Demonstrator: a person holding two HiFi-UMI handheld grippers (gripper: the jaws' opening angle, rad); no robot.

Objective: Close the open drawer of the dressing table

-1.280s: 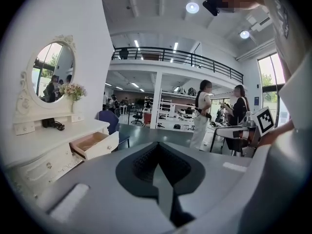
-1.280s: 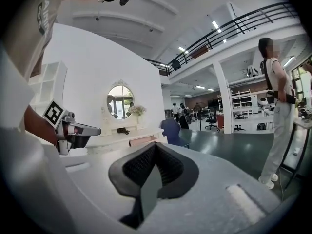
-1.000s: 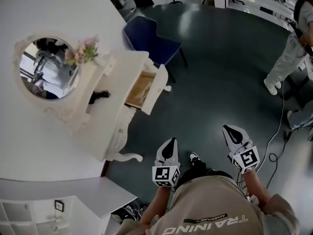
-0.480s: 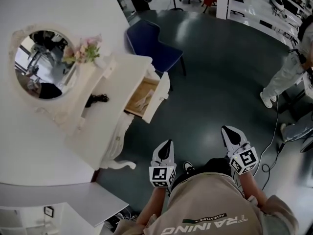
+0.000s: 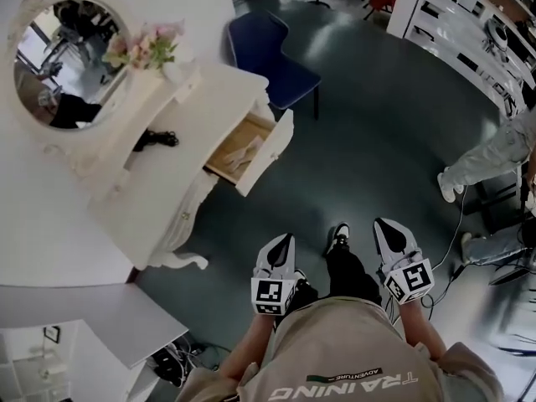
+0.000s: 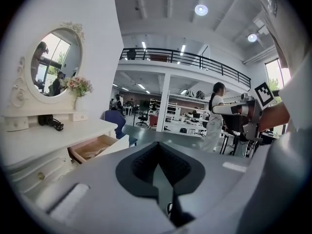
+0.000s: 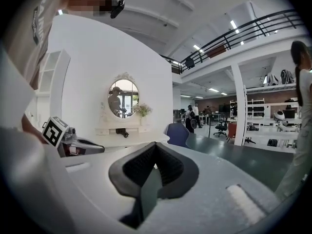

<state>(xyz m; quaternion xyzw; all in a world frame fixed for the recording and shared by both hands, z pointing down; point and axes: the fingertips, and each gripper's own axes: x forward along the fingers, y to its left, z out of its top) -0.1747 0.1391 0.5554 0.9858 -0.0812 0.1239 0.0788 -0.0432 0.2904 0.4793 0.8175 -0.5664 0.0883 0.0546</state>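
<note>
Drawer (image 5: 249, 151) pulled out of dressing table (image 5: 159, 182), upper left of centre, well apart from both tools. Left gripper (image 5: 283, 243) and right gripper (image 5: 388, 228), lower centre, jaws together, empty, carried near body: probably approach only, push needing no grasp.

Even, bright indoor light fills the head view. The dark floor (image 5: 377, 157) carries a pale sheen toward 12 o'clock and another at 4 o'clock. The white tabletop (image 5: 159, 182) is close to blown out, its shadows faint. Straight lines bow near the rim. Both gripper views are round fisheye discs with black corners. A ceiling lamp (image 6: 201, 9) flares at 1 o'clock in the left gripper view. Up close, the left gripper (image 6: 157, 152) and right gripper (image 7: 155, 150) look soft, the hall beyond sharper.
</note>
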